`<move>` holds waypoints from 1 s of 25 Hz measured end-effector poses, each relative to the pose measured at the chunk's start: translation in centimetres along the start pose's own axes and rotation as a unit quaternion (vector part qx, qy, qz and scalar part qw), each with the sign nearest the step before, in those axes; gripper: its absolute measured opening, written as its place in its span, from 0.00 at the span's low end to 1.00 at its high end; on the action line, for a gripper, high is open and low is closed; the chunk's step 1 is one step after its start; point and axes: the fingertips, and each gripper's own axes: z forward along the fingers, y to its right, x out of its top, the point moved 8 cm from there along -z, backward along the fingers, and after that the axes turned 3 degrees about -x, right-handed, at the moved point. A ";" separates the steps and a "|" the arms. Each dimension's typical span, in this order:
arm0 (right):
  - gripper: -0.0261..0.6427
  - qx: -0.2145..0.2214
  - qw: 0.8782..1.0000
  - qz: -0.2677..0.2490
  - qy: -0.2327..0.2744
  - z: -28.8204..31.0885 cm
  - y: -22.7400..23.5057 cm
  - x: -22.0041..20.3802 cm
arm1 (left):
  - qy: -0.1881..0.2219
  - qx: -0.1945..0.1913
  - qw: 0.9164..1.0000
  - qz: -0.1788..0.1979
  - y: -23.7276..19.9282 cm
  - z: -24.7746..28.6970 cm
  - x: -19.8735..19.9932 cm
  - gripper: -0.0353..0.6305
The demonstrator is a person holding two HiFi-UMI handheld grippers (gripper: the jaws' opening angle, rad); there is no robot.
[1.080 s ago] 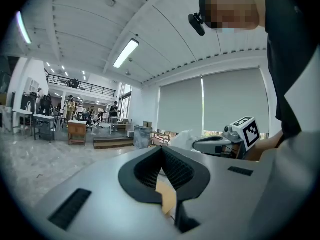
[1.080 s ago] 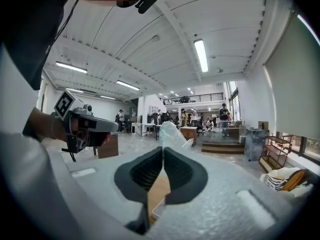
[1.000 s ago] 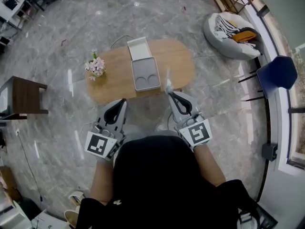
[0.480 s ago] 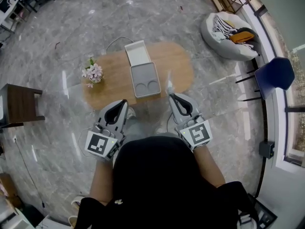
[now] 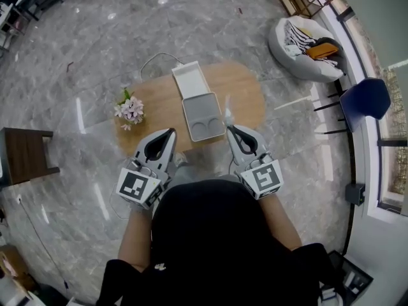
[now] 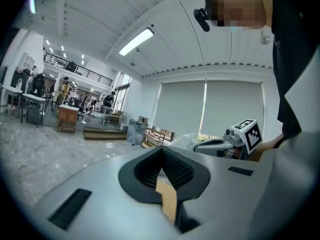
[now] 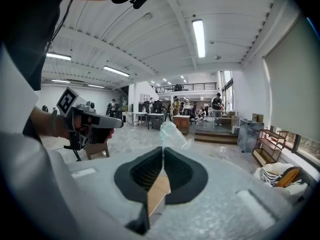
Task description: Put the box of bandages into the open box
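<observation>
Item 1: clear packet, crinkled and see-through, pinched at its lower end by the closed jaws of my right gripper. It stands up past the tips. I cannot make out whether a box of bandages is inside it. In the head view it shows just beside the near right corner of the open box.

Item 2: open box, a grey tray with two round hollows. Its white lid lies flat at the far end, touching it. Nothing is in the tray. It sits mid-way along the oval wooden table.

Item 3: my left gripper, jaws pressed together with nothing between them, held near the table's near edge, left of the tray.

Item 4, on the table: a small bunch of pale flowers, left of the tray. A white cable loops on the floor behind.

Item 5, surroundings: dark side table at far left, a white beanbag with striped cloth at upper right, a blue chair by the wall.

Change since a second ago: the table, tray and flowers sit lower in the head view and closer to both grippers. The left gripper's tips now reach the table's edge. The side table has slid down and partly out at the left. The packet is gripped as before; both pairs of jaws are unchanged
</observation>
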 end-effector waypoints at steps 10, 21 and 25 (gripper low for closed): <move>0.05 -0.014 1.000 0.007 -0.024 7.1 -2.4 1.4 | -0.002 -0.028 1.000 0.006 -7.8 -1.5 0.0 0.07; 0.05 0.034 0.998 0.002 -0.053 12.0 -1.3 1.2 | -0.015 0.007 1.000 -0.019 -10.2 -1.2 -0.3 0.07; 0.05 0.061 0.996 0.006 -0.063 14.0 0.5 0.8 | -0.020 0.027 0.999 -0.033 -10.5 0.6 0.6 0.07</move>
